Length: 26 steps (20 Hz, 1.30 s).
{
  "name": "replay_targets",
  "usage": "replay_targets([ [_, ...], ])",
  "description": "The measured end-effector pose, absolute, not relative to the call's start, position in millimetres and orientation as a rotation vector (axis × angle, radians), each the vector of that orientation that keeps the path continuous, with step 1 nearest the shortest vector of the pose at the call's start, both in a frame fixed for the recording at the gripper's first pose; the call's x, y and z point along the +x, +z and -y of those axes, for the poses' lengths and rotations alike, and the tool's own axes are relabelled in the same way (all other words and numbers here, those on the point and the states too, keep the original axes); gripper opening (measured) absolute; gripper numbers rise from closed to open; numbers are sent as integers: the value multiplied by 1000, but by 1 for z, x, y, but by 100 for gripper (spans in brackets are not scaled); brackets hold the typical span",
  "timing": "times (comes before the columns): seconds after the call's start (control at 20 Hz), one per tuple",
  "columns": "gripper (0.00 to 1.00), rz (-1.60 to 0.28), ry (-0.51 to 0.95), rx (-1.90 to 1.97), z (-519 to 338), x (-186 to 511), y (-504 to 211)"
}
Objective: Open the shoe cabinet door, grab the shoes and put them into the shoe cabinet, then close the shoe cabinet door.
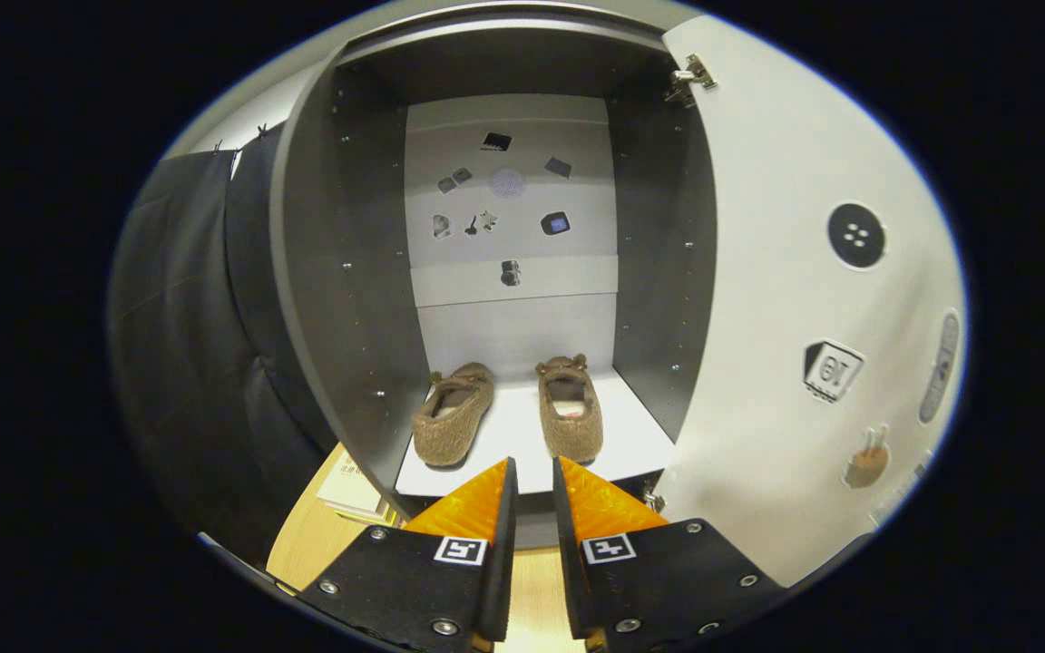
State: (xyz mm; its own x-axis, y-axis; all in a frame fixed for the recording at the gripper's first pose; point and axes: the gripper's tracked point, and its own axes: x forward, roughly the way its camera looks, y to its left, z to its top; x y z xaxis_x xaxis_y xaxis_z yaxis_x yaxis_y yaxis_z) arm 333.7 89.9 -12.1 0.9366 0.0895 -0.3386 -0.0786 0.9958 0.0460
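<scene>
Two fuzzy brown slippers (509, 413) sit side by side near the front edge of the open grey shoe cabinet's white shelf (522, 458), beyond the orange-tipped gripper (533, 472), whose fingers stand slightly apart, gripping nothing, white door (786, 299) swung aside

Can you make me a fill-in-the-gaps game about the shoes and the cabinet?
1. The two brown shoes sit inside the shoe cabinet on its ____ floor.
2. The cabinet door is swung ____.
3. The gripper, its jaws a little apart, holds ____.
4. The shoes' toes point toward the cabinet's ____ wall.

Missing words: white; open; nothing; back
</scene>
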Motion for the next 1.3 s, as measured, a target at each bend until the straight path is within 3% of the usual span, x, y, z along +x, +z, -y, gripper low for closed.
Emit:
replay_targets([
  [0.7,27,-286,12,51,-33,184,6],
  [1.3,30,-256,-137,85,95,106,7],
])
